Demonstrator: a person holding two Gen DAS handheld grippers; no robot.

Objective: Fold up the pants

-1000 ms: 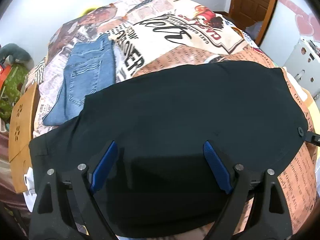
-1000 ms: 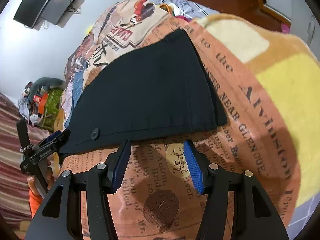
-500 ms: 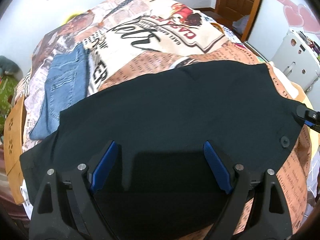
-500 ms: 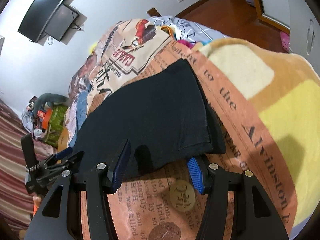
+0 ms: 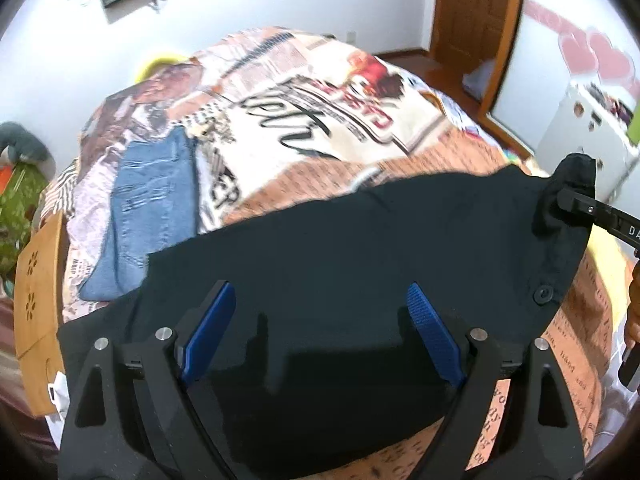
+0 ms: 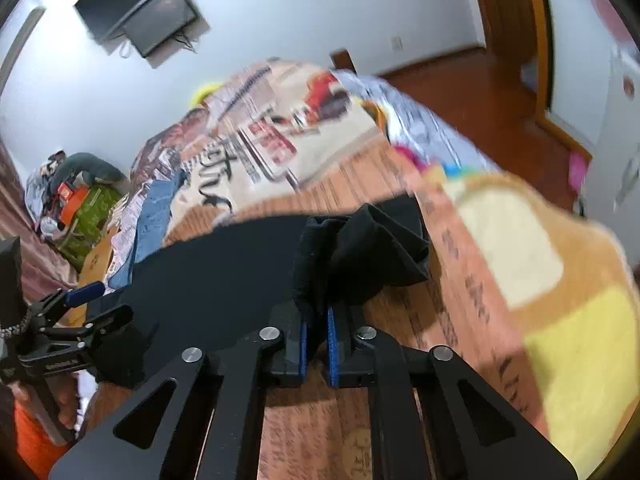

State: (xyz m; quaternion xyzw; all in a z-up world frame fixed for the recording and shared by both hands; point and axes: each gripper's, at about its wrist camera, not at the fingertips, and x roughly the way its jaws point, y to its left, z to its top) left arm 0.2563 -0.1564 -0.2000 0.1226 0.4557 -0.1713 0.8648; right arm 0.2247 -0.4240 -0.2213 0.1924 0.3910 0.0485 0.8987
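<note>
Right wrist view first: the right gripper (image 6: 315,344) has just been closing, and its jaws now pinch a bunched corner of the black pants (image 6: 224,280), the cloth standing up in a peak between the blue pads (image 6: 332,344) and pulling loose folds off the bed (image 6: 448,320). Nearer the person in the left wrist view, the left gripper (image 5: 320,332) hangs over the middle of the same garment with its jaws spread wide and nothing clamped between them; whether its fingertips touch the fabric I cannot tell. Beyond those fingers the pants (image 5: 360,248) lie spread flat across the newspaper-print bed cover (image 5: 328,112), a button (image 5: 543,293) showing near the right-hand edge, and the gathered corner rises at the far right where the other tool bites it. Farther back a pair of blue jeans (image 5: 152,200) lies on the cover, apart from the black cloth, and a dark screen (image 6: 160,12) hangs on the wall behind. The step in hand looks like the start of the first fold, with one corner raised and the rest not yet shifted. The next move likely calls for the left jaws to grasp a matching edge or pin the cloth, so the lifted corner can be carried across without dragging the whole garment askew.
</note>
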